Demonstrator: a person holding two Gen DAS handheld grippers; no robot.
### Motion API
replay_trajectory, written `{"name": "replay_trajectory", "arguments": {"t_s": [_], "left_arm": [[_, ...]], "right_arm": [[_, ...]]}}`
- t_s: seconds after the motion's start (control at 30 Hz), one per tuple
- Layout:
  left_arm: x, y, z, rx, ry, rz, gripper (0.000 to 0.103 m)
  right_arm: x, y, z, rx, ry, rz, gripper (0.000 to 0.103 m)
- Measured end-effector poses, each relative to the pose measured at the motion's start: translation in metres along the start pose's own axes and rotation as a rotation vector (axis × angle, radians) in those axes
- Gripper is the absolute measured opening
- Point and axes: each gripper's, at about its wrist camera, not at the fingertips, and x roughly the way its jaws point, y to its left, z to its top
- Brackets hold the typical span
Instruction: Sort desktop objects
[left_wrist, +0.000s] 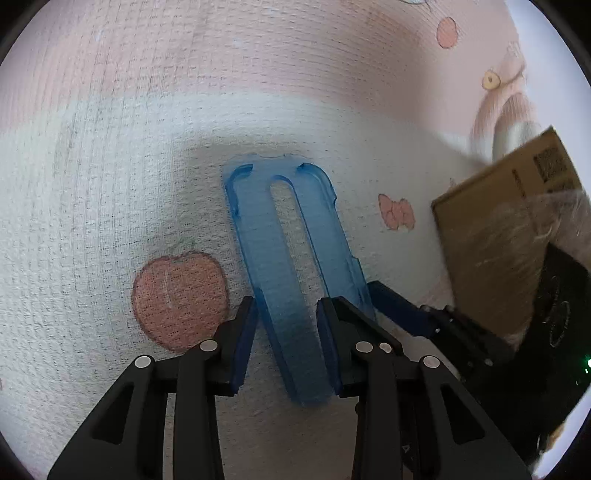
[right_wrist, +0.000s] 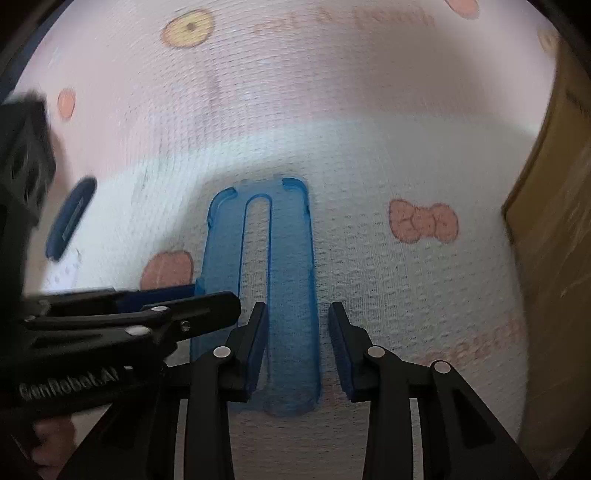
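Note:
A translucent blue phone case (left_wrist: 266, 258) with a long slot down its middle lies flat on a white and pink printed cloth (left_wrist: 110, 166). My left gripper (left_wrist: 286, 325) straddles the case's left strip near its close end, and I see no clear squeeze from the pads. In the right wrist view my right gripper (right_wrist: 297, 328) stands open over the right strip of the case (right_wrist: 291, 258), with a gap beside the right pad. One right gripper finger (left_wrist: 406, 314) shows at the case's right edge. The left gripper's fingers (right_wrist: 177, 302) reach in from the left.
A cardboard box (left_wrist: 517, 206) stands just right of the case, also at the right edge of the right wrist view (right_wrist: 546, 240). A dark blue oval object (right_wrist: 72, 218) lies on the cloth to the left. Black gear and crinkled plastic (left_wrist: 561, 295) sit by the box.

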Motion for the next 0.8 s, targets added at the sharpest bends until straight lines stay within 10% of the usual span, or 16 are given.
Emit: {"name": "replay_trajectory", "arguments": {"t_s": [0.3, 0.8], "left_arm": [[0.002, 0.005, -0.006, -0.079, -0.033, 0.015, 0.01], [-0.002, 0.008, -0.01, -0.128, -0.04, 0.012, 0.009]], "right_arm": [[-0.001, -0.022, -0.001, 0.09, -0.011, 0.084, 0.023], [0.002, -0.041, 0.0, 0.258, 0.007, 0.169, 0.011]]}}
